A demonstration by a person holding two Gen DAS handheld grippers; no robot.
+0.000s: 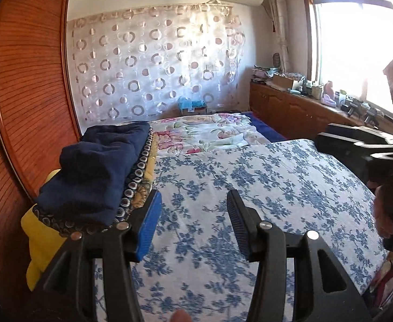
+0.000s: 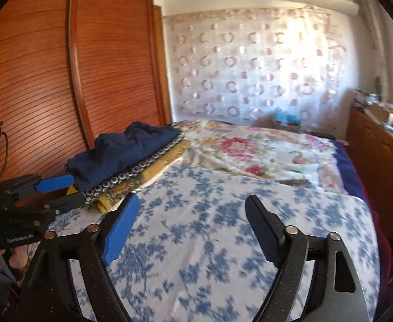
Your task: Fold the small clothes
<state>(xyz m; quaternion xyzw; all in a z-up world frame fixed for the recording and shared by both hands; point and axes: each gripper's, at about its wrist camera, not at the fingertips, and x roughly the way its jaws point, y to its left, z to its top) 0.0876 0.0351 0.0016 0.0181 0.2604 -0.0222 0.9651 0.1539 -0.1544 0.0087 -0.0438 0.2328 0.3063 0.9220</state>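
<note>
Both grippers, left gripper (image 1: 195, 221), right gripper (image 2: 192, 224), spread wide and empty, one stack of folded clothes (image 1: 97, 171), blue-flowered sheet (image 1: 263, 177)

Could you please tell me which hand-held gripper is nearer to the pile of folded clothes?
Left. The left hand-held gripper sits right beside the pile of folded clothes, open. The right hand-held gripper hangs open over the blue-flowered sheet, farther away.

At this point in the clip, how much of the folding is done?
Done, it seems: a navy garment lies folded on a stack with a ring-patterned cloth and a yellow one at the bed's left edge. In hand: nothing; the left gripper and right gripper are both open and empty above the blue floral sheet. Left: no unfolded garment is in view, so I cannot tell.
</note>
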